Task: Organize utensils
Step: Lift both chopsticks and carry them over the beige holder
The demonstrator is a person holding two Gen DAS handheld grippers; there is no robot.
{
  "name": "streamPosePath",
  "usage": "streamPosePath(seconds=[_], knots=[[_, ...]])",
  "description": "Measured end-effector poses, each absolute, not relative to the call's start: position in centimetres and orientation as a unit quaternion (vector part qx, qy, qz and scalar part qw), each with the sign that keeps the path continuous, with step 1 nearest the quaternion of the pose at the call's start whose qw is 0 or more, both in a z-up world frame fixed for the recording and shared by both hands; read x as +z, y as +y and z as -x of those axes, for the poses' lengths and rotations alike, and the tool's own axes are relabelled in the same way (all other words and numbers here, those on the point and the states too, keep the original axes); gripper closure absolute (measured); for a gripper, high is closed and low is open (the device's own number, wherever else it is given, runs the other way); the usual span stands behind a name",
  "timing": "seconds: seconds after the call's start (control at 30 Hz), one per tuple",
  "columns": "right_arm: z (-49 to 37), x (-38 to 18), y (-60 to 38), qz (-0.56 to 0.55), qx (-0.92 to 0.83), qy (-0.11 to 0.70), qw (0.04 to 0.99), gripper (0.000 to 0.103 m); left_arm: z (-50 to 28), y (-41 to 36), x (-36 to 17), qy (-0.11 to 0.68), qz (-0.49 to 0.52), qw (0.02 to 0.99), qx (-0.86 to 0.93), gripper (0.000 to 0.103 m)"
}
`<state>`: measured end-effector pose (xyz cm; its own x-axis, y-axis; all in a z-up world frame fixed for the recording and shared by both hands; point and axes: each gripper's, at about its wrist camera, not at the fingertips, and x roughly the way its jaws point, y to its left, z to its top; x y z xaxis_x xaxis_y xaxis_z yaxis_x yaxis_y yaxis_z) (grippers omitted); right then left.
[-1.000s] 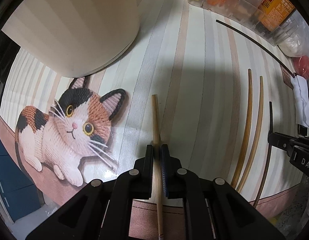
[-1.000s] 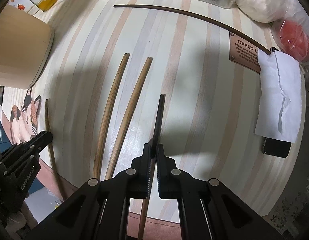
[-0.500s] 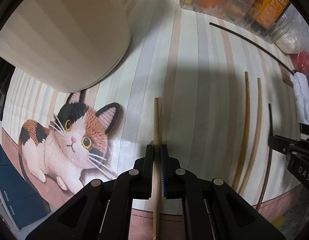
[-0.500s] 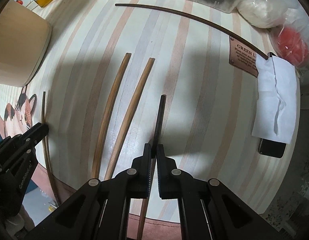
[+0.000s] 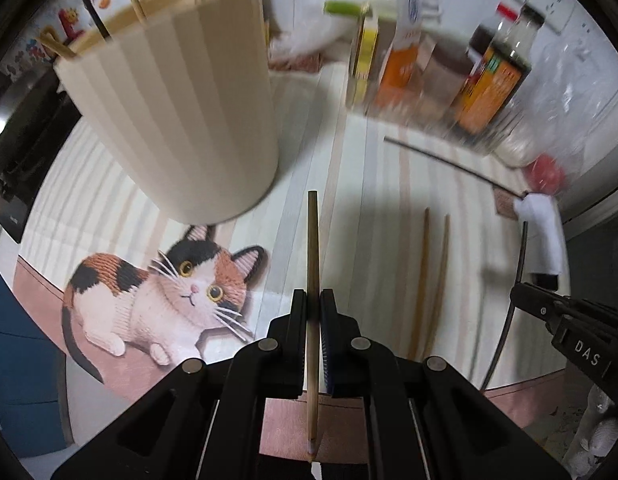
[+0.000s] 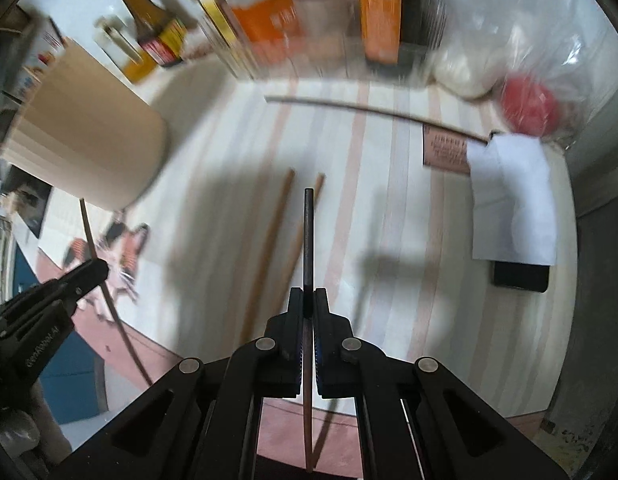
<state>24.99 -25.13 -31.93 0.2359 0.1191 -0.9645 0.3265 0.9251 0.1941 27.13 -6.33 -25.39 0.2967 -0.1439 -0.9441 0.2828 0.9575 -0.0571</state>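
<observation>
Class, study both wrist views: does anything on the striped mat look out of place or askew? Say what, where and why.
Yes. One dark chopstick lies crosswise near the clear bin, while the two bamboo chopsticks lie side by side lengthwise. All three lie loose on the striped mat, outside the beige holder, which already holds chopsticks.

Left gripper (image 5: 313, 300), right gripper (image 6: 308, 296): fingers clamped, pointing steeply down.

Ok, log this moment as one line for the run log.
left gripper: shut on light chopstick | right gripper: shut on dark chopstick | holder: upright | mat: three chopsticks remain
</observation>
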Motion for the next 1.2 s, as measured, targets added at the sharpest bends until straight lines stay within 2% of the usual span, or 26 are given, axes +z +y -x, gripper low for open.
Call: streamPosePath(seconds=[0.2,0.53,0.77,0.9,1.0,1.07,1.13,1.2], knots=[[-24.9,-26.1,-24.8,-0.163,-0.064,0.535,0.826,0.099,-27.3,-6.1,-20.4,0.526,-0.048,0.837,-0.145,0.099],[-30.7,-13.5,-25.7,-0.154,-0.053,0.386,0.908,0.103,-31.9,-6.7,-7.6,0.397,-0.021,0.904,-0.158,0.099],[-34.7,-7.4,-24.9,-0.15,-0.01,0.359,0.921,0.103,-35.3,-4.8,-0.9,0.337,0.001,0.932,-0.132,0.099],[-36.8,-10.7,-25.9,-0.215,0.022,0.427,0.878,0.103,-34.9,-3.7,-0.5,0.328,-0.003,0.938,-0.113,0.099],[-36.6,-16.6,-27.4,-0.259,-0.005,0.493,0.83,0.1,-33.7,-3.4,-2.3,0.348,0.005,0.931,-0.112,0.099],[-35.7,-20.1,-28.0,-0.267,-0.025,0.531,0.804,0.09,-32.7,-3.4,-4.1,0.369,0.011,0.923,-0.113,0.099],[-34.8,-23.7,-28.3,-0.274,-0.039,0.566,0.776,0.074,-31.6,-3.9,-6.4,0.389,0.01,0.914,-0.115,0.099],[-33.7,-27.8,-28.5,-0.276,-0.057,0.603,0.746,0.074,-30.8,-4.7,-8.8,0.408,-0.003,0.906,-0.109,0.099]])
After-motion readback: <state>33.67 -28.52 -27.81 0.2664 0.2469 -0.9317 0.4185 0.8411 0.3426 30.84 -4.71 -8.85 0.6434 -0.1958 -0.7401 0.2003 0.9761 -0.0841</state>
